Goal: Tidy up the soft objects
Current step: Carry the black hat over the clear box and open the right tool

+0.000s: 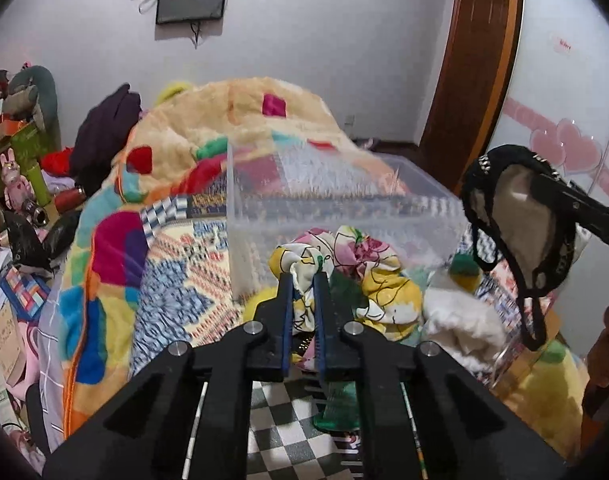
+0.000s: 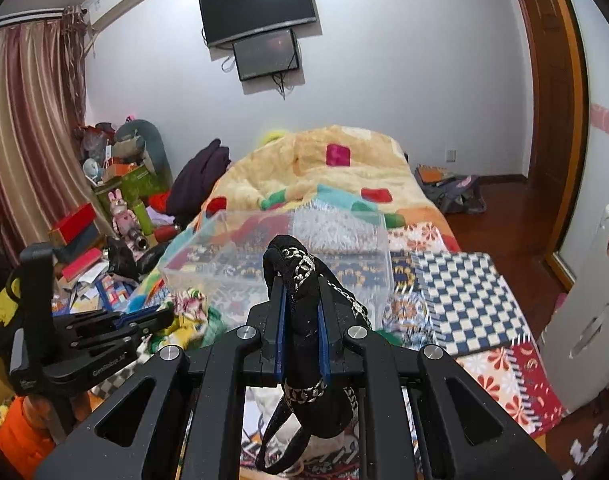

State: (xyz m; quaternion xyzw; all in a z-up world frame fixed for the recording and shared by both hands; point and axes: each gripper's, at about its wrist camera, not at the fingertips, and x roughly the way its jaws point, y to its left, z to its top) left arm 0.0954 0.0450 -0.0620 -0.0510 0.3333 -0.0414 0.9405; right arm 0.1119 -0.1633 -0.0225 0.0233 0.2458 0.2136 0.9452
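A clear plastic bin [image 1: 344, 208] sits on the bed, also in the right wrist view [image 2: 288, 256]. My left gripper [image 1: 304, 280] is shut on a floral yellow-and-pink cloth [image 1: 368, 272] that lies bunched in the bin. My right gripper [image 2: 302, 292] is shut on a black undergarment with silver chain trim [image 2: 300, 312], held in the air to the right of the bin; it also shows in the left wrist view [image 1: 520, 216]. A white fluffy item [image 1: 460, 320] lies in the bin beside the cloth.
A patchwork blanket [image 1: 176, 264] and a heaped yellow plush quilt [image 2: 328, 168] cover the bed. Cluttered boxes and toys [image 2: 116, 208] stand at the left. A wooden door frame [image 2: 552, 120] and white appliance [image 2: 584, 320] are at the right.
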